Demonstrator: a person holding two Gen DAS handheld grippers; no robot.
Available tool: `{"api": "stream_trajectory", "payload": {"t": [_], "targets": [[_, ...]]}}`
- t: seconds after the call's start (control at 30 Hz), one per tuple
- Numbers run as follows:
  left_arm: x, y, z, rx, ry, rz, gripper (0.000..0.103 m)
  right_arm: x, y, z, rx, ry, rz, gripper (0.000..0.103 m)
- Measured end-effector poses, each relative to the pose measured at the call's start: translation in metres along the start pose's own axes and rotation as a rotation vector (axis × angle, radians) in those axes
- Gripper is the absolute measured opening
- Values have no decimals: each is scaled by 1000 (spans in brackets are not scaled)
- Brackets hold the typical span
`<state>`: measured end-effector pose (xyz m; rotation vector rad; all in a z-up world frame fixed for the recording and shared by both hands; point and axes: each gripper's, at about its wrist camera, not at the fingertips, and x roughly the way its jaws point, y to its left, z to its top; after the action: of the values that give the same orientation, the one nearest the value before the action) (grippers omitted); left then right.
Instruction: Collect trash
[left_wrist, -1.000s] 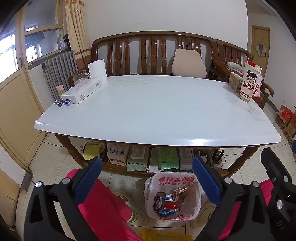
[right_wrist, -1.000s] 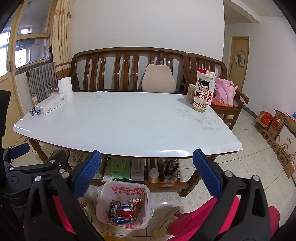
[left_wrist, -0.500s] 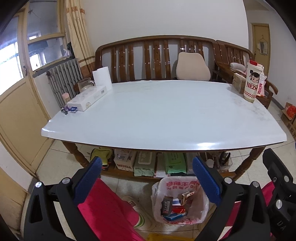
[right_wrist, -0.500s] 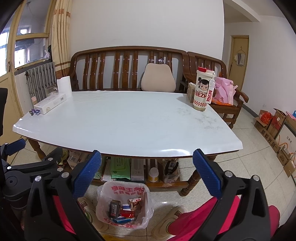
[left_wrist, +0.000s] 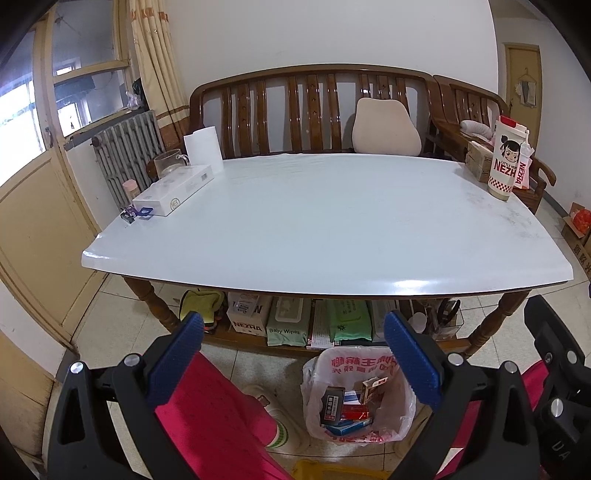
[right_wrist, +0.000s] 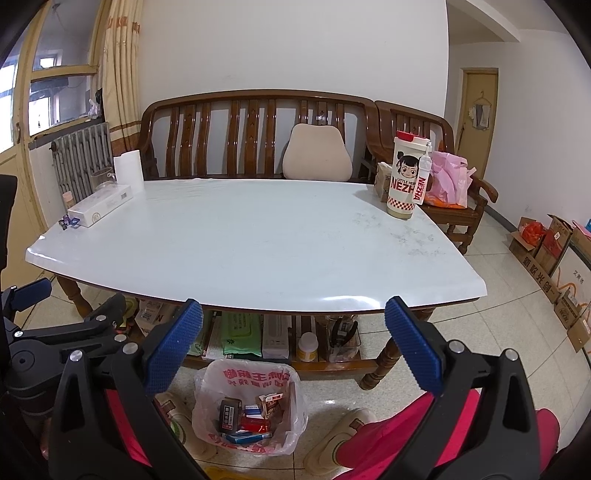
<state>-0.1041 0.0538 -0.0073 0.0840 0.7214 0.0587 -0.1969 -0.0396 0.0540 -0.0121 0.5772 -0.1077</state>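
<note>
The bench (left_wrist: 332, 229) carries a white box (left_wrist: 173, 189), paper roll (left_wrist: 203, 148) and glass mug (left_wrist: 168, 162) at its far left corner, and a NEZHA cup (right_wrist: 406, 177) at its far right. On the floor in front of the bench, a trash bag (right_wrist: 251, 406) sits open, holding small packets. Left hand-held gripper (left_wrist: 291, 354) and right hand-held gripper (right_wrist: 293, 343) are both held short of the bench's near edge, jaws spread wide, gripping nothing.

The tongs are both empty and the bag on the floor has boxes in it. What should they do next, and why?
Probably just rest or stop. Both the left tongs and right tongs hang open and empty, the small boxes already lie in the trash bag, and the white table shows only kept-looking things along its edges, like the Nezha cup.
</note>
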Motion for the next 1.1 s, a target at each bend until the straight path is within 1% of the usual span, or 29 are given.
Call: {"api": "stream_trajectory", "payload": {"t": [0.3,0.5,0.83,1.0,1.1], "targets": [[4,1,1,-4,4,1,95,8,-1,2,3,15,27,97],[19,4,7,-4,27,13,95,20,2,11,-3,24,44,97],[64,22,31,-49,74,64,95,69,19,32,-37,55,78,97],[79,33,43,-90,92,50,95,89,28,45,-47,66,84,97],[84,32,46,-84,96,53,95,94,28,48,-46,65,77,97]]}}
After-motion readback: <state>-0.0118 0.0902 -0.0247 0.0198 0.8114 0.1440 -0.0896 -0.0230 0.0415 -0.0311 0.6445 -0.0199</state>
